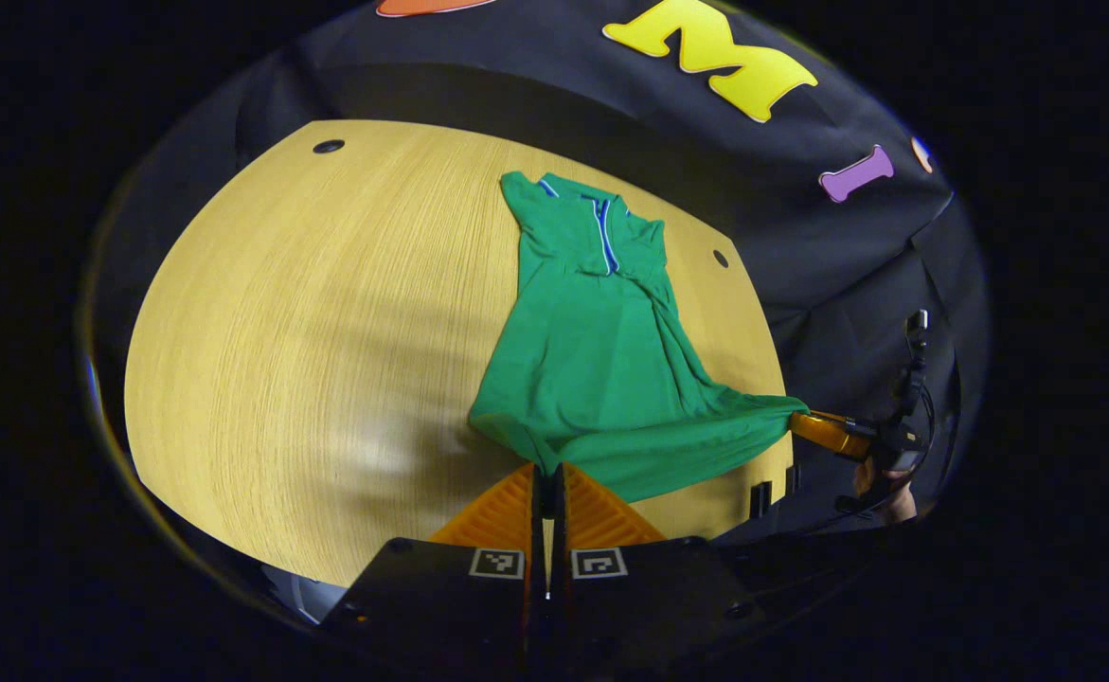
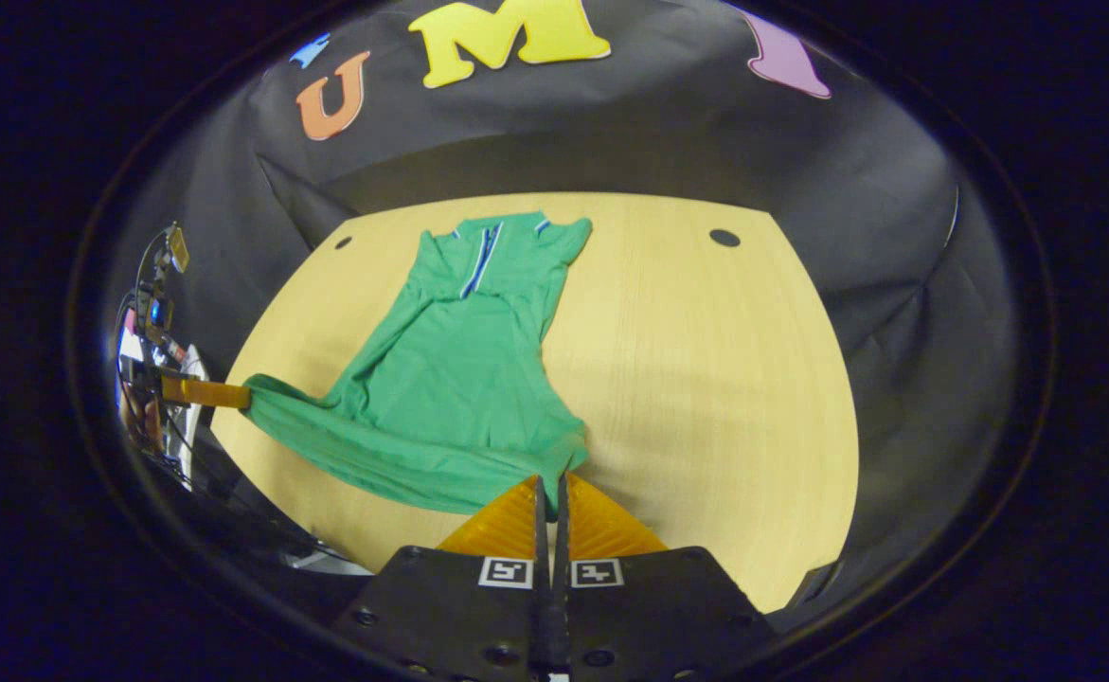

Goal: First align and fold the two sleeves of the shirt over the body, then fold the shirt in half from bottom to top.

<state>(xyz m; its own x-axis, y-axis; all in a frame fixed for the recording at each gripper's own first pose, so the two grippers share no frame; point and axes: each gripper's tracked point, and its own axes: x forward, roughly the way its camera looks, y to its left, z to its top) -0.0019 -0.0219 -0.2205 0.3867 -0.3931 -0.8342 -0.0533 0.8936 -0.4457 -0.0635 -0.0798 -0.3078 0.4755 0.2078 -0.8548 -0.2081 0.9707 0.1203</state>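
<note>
Both fingers of the left hand-held gripper (image 1: 546,478) sit pressed together on one corner of the green shirt's (image 1: 592,350) bottom hem, right at the near edge of the wooden desk (image 1: 308,332). The right hand-held gripper (image 2: 548,491) does the same at the other hem corner, closed tight on the cloth; from the left gripper view it shows off to the side, with the hem drawn out toward it past the desk's edge, and a hand (image 1: 881,483) behind it.

The shirt lies lengthwise on the desk, collar (image 2: 478,251) at the far end, body narrowed as if the sleeves are already turned in, though the folds are too small to confirm. So the step in hand looks to me like the bottom-to-top fold.

To do it well, I would keep both grips closed and lift the two corners together at one height, since the hem now sags in a curve between them. Drawing the corners slightly apart would take up that slack. Then carry the hem forward over the body, low and level, and lay it square with the shoulders before letting go. Lifting unevenly could drag the collar end askew.
</note>
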